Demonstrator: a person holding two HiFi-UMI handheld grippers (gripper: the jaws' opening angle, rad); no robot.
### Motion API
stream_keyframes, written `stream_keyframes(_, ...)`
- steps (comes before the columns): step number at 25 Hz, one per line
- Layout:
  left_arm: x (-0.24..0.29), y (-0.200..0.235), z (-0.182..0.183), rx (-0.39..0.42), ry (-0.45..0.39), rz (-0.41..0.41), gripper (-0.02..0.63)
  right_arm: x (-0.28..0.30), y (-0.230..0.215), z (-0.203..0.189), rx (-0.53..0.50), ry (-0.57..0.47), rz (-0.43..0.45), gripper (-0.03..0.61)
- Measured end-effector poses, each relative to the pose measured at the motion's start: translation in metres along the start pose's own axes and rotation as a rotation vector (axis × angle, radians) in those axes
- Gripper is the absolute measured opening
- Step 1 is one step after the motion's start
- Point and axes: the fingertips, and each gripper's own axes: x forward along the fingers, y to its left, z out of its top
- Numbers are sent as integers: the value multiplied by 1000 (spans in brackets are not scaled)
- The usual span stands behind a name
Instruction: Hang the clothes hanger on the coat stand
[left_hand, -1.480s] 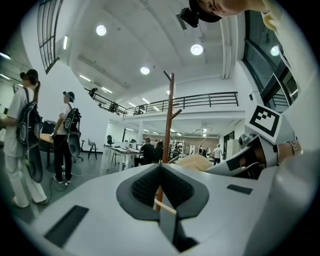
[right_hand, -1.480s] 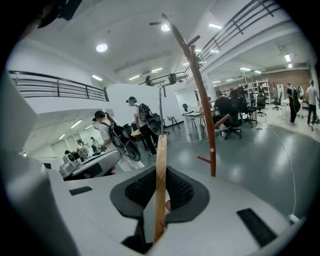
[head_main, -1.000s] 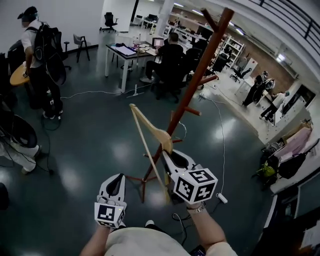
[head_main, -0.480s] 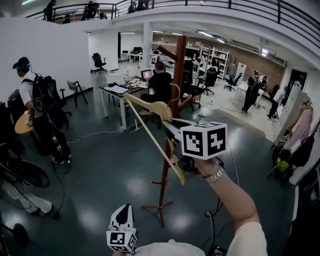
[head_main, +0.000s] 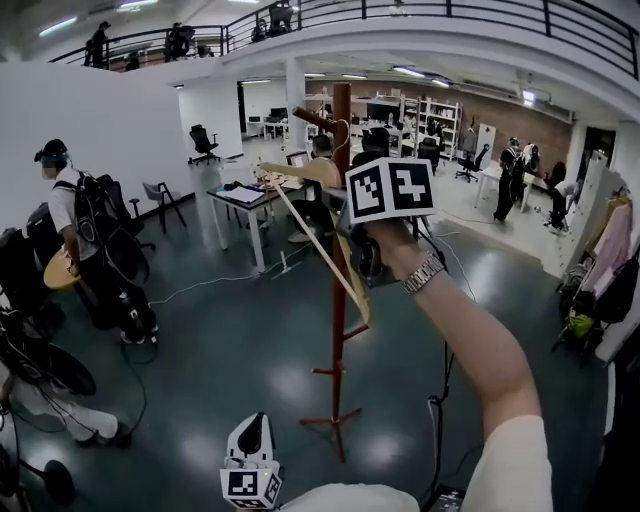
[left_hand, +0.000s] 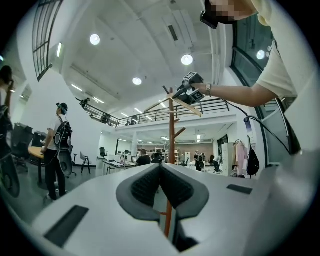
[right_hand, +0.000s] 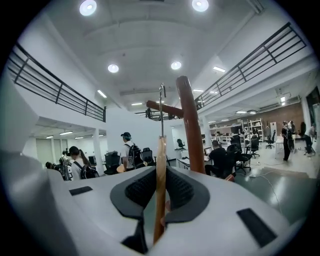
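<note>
A light wooden clothes hanger (head_main: 322, 250) with a metal hook (right_hand: 162, 107) is held up high by my right gripper (head_main: 352, 232), whose jaws are shut on its wood (right_hand: 160, 185). The hook sits close beside the top peg (right_hand: 161, 108) of the reddish-brown coat stand (head_main: 340, 260); whether it touches the peg I cannot tell. The stand's pole (right_hand: 190, 127) rises just right of the hanger in the right gripper view. My left gripper (head_main: 251, 462) hangs low near my body, its jaws shut with nothing between them (left_hand: 161, 186), and looks up at the stand (left_hand: 171, 130).
A person with a backpack (head_main: 85, 240) stands at the left. Desks (head_main: 245, 205) with seated people lie behind the stand. A cable (head_main: 438, 390) runs over the dark floor right of the stand's feet (head_main: 335, 425). Clothes (head_main: 605, 260) hang at the far right.
My right gripper has lifted the hanger from waist height up to the top of the stand. The left gripper has dropped lower and closer to my body.
</note>
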Motion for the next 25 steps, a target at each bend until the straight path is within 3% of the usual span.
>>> stream_keyframes(9,-8,-4,1,16,2,71,12,27,-24,21,-2,10,-26,69)
stream_keyframes(16,-4,0,7,-26,-74,185,12,68,-31,18,-12,29,8,69)
stream_keyframes(25,-3,-7,-11,-36,-36,250,12,74,-27,11,26,14,81,69)
